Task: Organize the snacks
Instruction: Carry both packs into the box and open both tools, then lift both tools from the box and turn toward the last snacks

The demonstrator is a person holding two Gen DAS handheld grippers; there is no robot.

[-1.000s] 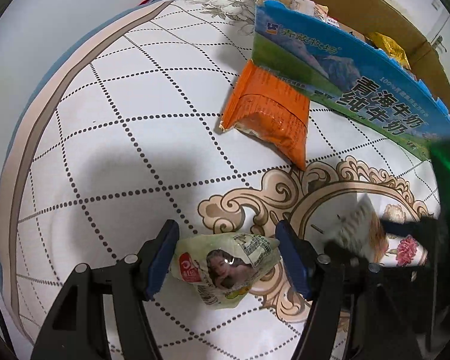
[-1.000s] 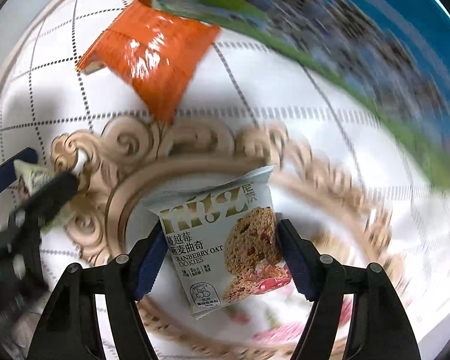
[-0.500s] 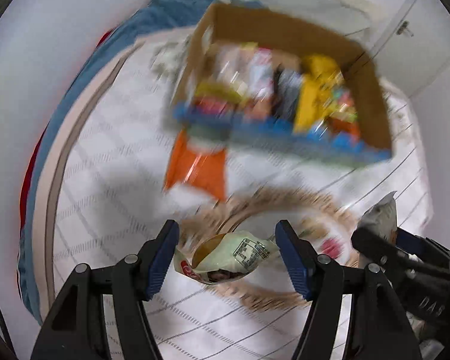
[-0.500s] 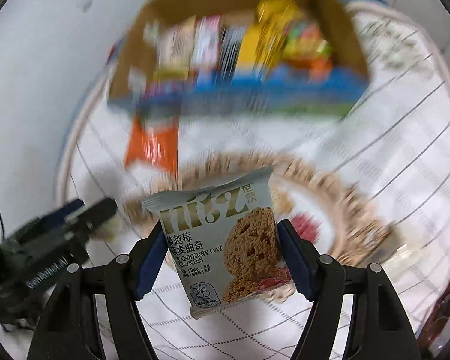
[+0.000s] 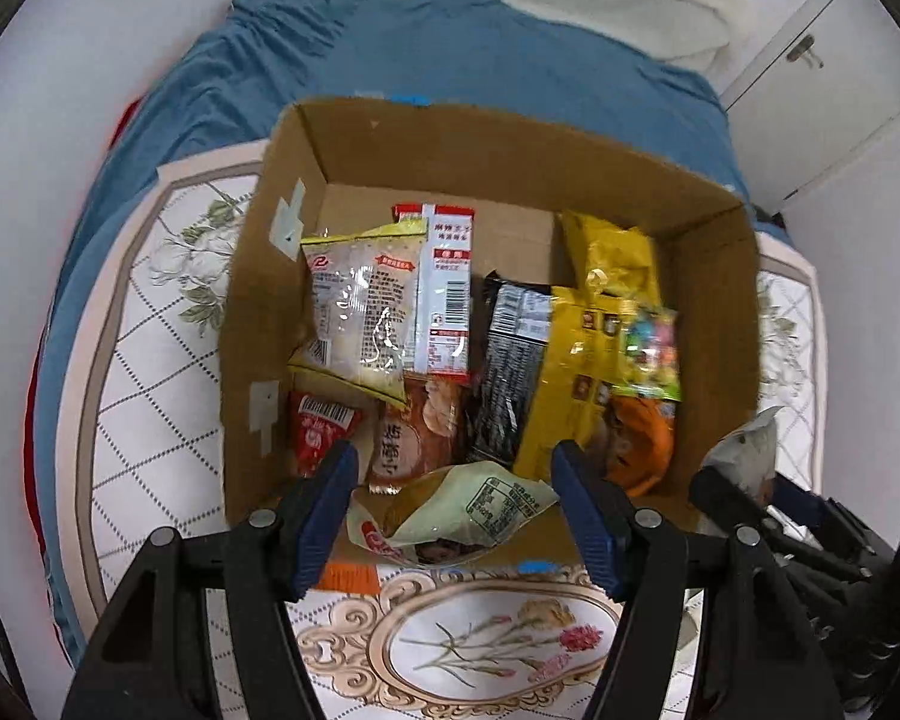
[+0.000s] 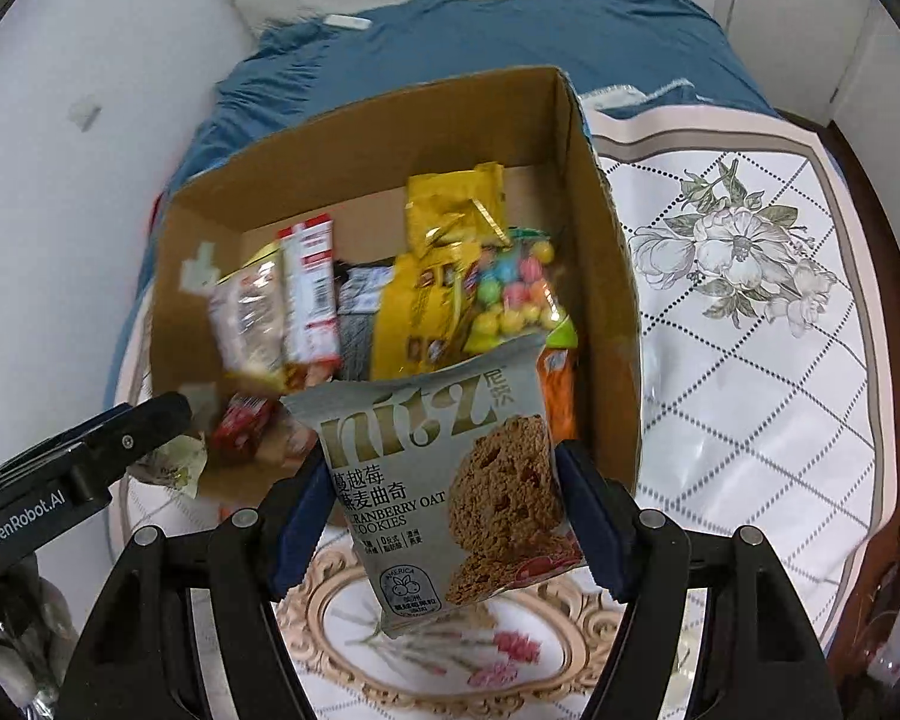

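Observation:
A cardboard box [image 5: 498, 144] holds several snack packets and stands on the patterned bed cover; it also shows in the right wrist view [image 6: 606, 276]. My left gripper [image 5: 453, 516] is shut on a pale green snack packet [image 5: 468, 510], held in the air over the box's near edge. My right gripper [image 6: 441, 516] is shut on a grey cranberry oat cookie packet [image 6: 444, 480], held above the box's near side. The right gripper with its packet [image 5: 744, 462] shows at the right of the left wrist view. The left gripper [image 6: 78, 462] shows at the left of the right wrist view.
An orange packet [image 5: 351, 577] lies on the cover just in front of the box, mostly hidden. The quilted floral cover [image 6: 750, 324] spreads to the right of the box. A blue sheet [image 5: 450, 54] and a white pillow lie behind. White walls stand at both sides.
Both grippers lifted their packets off the cover and rose above the box, so its inside is now in view. Both stayed shut on their packets.

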